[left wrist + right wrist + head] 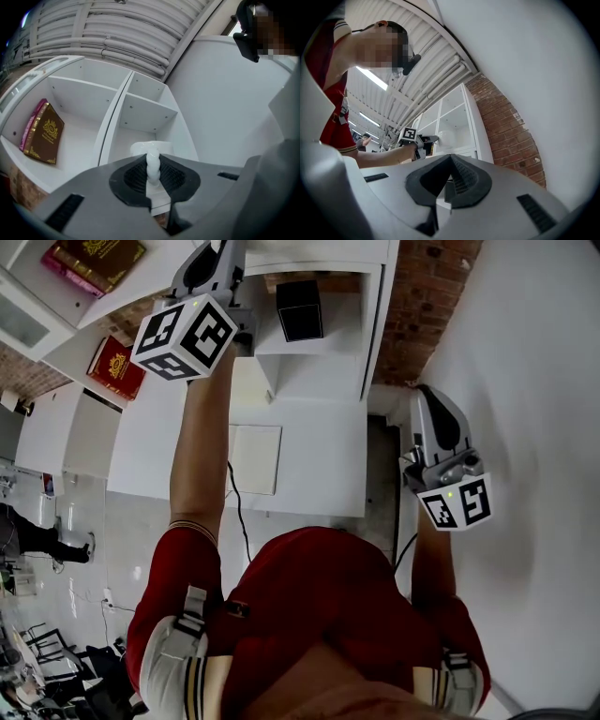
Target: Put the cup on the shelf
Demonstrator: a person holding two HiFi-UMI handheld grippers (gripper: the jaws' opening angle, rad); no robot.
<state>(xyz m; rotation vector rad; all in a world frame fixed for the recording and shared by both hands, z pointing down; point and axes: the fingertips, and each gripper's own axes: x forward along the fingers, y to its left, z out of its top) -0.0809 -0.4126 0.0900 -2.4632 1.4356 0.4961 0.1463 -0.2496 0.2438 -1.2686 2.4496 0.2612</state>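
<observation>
In the left gripper view, the white cup (151,149) hangs just ahead of the jaws, and my left gripper (152,171) is shut on its handle. The cup is held in front of the lower right compartment of the white shelf unit (123,101). Seen from the head, the left gripper (214,277) is raised high against the shelf unit (319,418), and the cup itself is hidden there. My right gripper (429,399) hangs low at the right, near the wall; its jaws (450,161) are shut with nothing between them. The right gripper view also catches the cup (443,137) at the shelf.
A dark red book (44,133) leans in the left compartment. More books (94,259) and a red book (117,367) lie on other shelves, and a black box (300,310) sits in one compartment. A brick wall (427,306) and a white wall (534,381) stand at the right.
</observation>
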